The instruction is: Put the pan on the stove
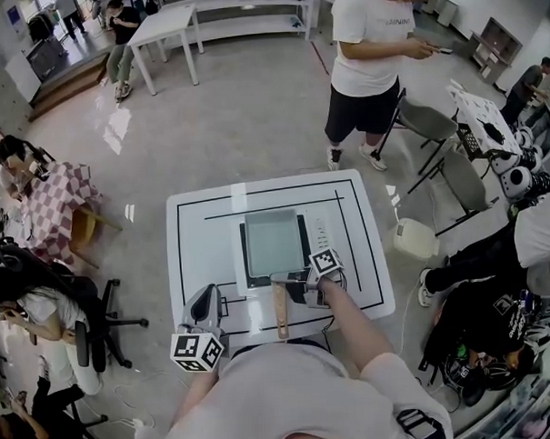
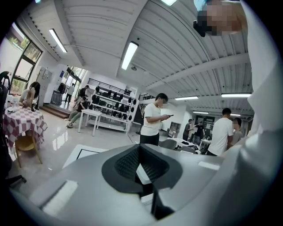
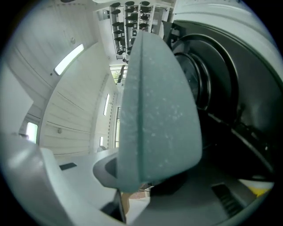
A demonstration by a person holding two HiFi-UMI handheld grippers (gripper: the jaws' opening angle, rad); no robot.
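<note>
A square grey-green pan (image 1: 270, 241) sits over the stove (image 1: 243, 261) in the middle of the white table (image 1: 193, 227). I cannot tell whether it rests on the stove or hangs just above it. Its wooden handle (image 1: 280, 312) points toward the front edge. My right gripper (image 1: 300, 281) is shut on the handle's root, from the right. In the right gripper view the speckled pan (image 3: 154, 110) fills the middle, with a strip of wooden handle (image 3: 127, 204) below it. My left gripper (image 1: 204, 304) hovers at the table's front left, shut and holding nothing, as its own view shows it (image 2: 140, 165).
A person in a white shirt (image 1: 372, 46) stands beyond the table's far edge. Grey chairs (image 1: 430, 125) and a small white bin (image 1: 414, 238) stand to the right. Seated people and a black office chair (image 1: 89, 331) are on the left.
</note>
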